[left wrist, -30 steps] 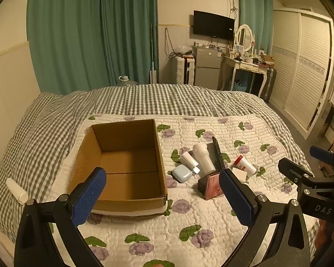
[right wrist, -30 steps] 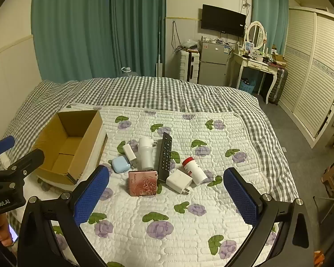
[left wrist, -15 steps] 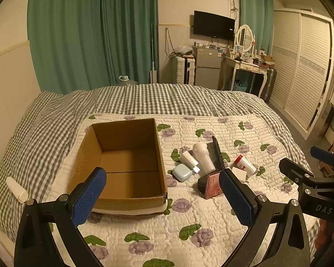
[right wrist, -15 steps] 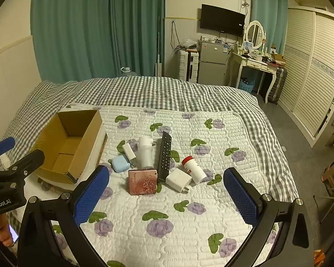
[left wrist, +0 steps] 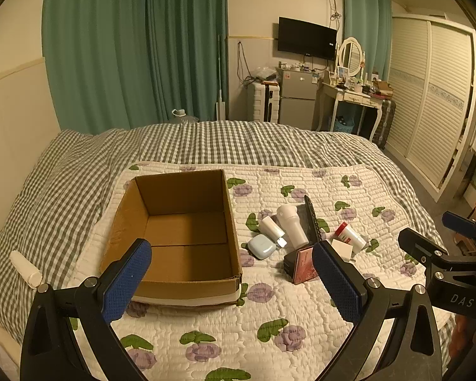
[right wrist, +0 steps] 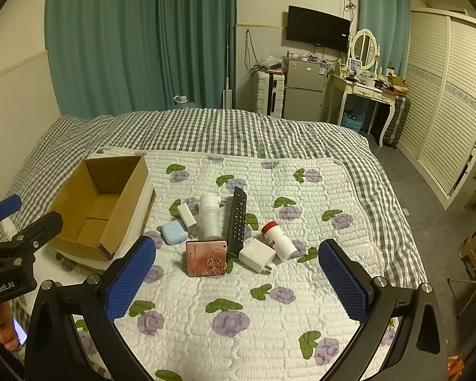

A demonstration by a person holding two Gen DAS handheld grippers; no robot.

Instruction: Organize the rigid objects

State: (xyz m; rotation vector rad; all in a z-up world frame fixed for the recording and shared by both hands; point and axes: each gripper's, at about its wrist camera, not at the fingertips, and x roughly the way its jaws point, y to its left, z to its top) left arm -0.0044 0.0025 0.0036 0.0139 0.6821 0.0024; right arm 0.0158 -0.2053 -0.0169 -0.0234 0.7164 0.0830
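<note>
Both the left hand-held gripper (left wrist: 231,281) and the right hand-held gripper (right wrist: 237,277) are held released and empty above the bed (right wrist: 206,133). The rigid objects are clustered on the quilt just ahead of the right one, which is nearer; the remote control (right wrist: 238,220) is laid with its long axis pointing away. The cardboard box (left wrist: 177,231), left of the cluster, is seen empty.

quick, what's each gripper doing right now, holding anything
Left gripper: open, holding nothing, above the quilt near the cardboard box.
Right gripper: open, holding nothing, above the quilt near the pink case.
</note>
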